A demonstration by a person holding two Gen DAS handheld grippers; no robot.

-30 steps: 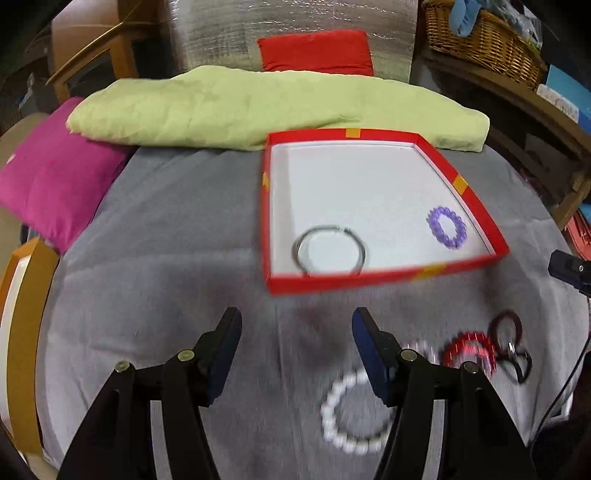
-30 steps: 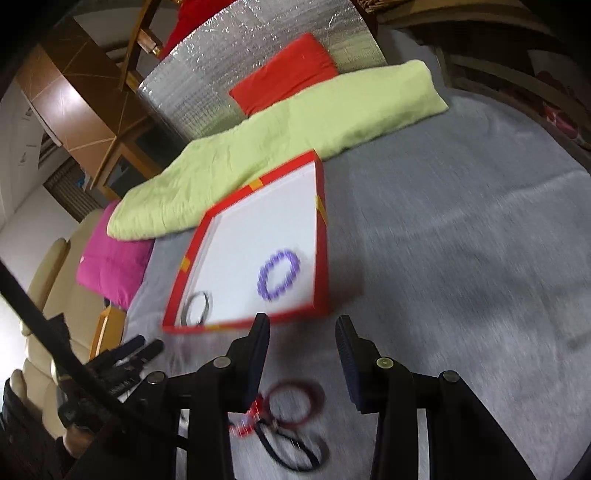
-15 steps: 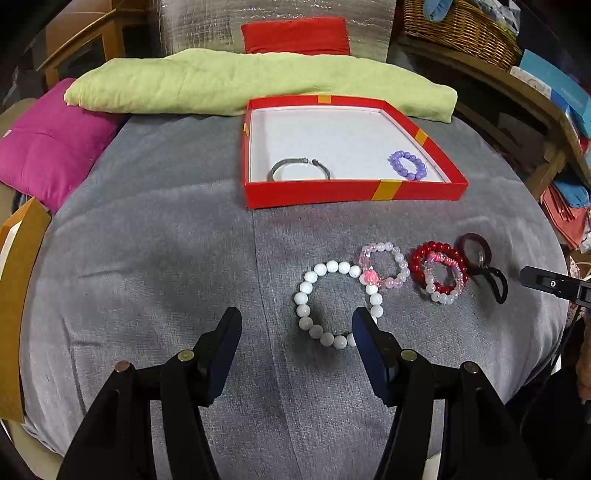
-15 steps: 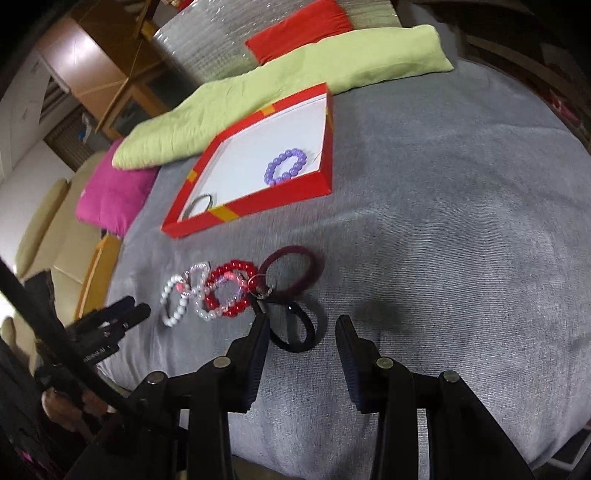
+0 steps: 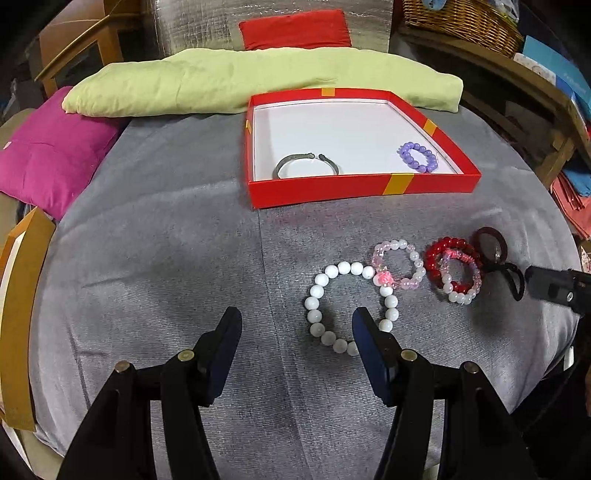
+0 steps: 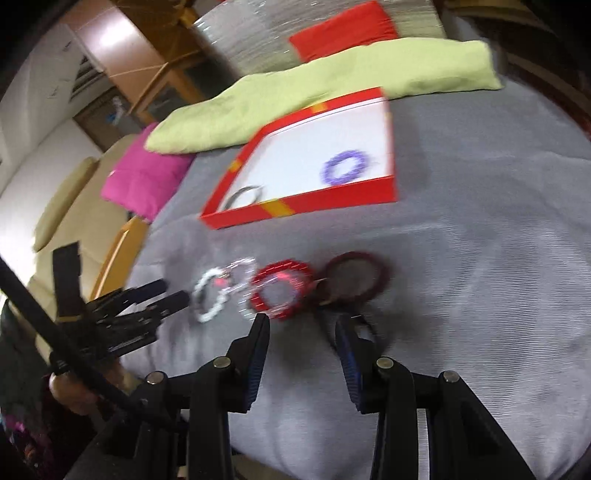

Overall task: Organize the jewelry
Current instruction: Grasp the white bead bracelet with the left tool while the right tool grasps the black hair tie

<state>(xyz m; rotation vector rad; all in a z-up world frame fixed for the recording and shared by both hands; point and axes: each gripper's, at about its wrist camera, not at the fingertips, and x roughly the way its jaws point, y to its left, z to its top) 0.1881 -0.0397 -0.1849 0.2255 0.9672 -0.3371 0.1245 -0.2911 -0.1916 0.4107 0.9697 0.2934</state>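
While I've got both tongs hanging over the grey cloth (image 5: pixel 155 258), here's the lineup going left to right: a magenta cushion (image 5: pixel 51 155) sits off the left edge with a long lime-green pillow (image 5: pixel 229 85) across the back, then the red box (image 5: pixel 354 188) with its white floor. Inside it, a plain grey metal bangle (image 5: pixel 306 166) lies near the front left corner and a little purple bead bracelet (image 5: pixel 418 157) is over toward the right wall. In front of the box, the loose stuff runs in a row: a big white bead bracelet (image 5: pixel 332 295), a clear pink one with a pink flower charm (image 5: pixel 399 266) touching it, then a red bead bracelet (image 5: pixel 452 254) with a pink-and-white one (image 5: pixel 460 278) lying on top, and a dark maroon hair tie (image 5: pixel 491 242) tangled up with a black one (image 5: pixel 515 277). My left gripper (image 5: pixel 293 325) has its jaws spread apart with nothing between them, and its right finger covers part of the white bracelet's near edge. My right gripper (image 6: pixel 301 325) is also parted and empty, hovering just in front of the red bracelet and the hair ties; that view is pretty blurred, so the bead details are mush there. A wicker basket (image 5: pixel 461 18) sits on the shelf at far right.
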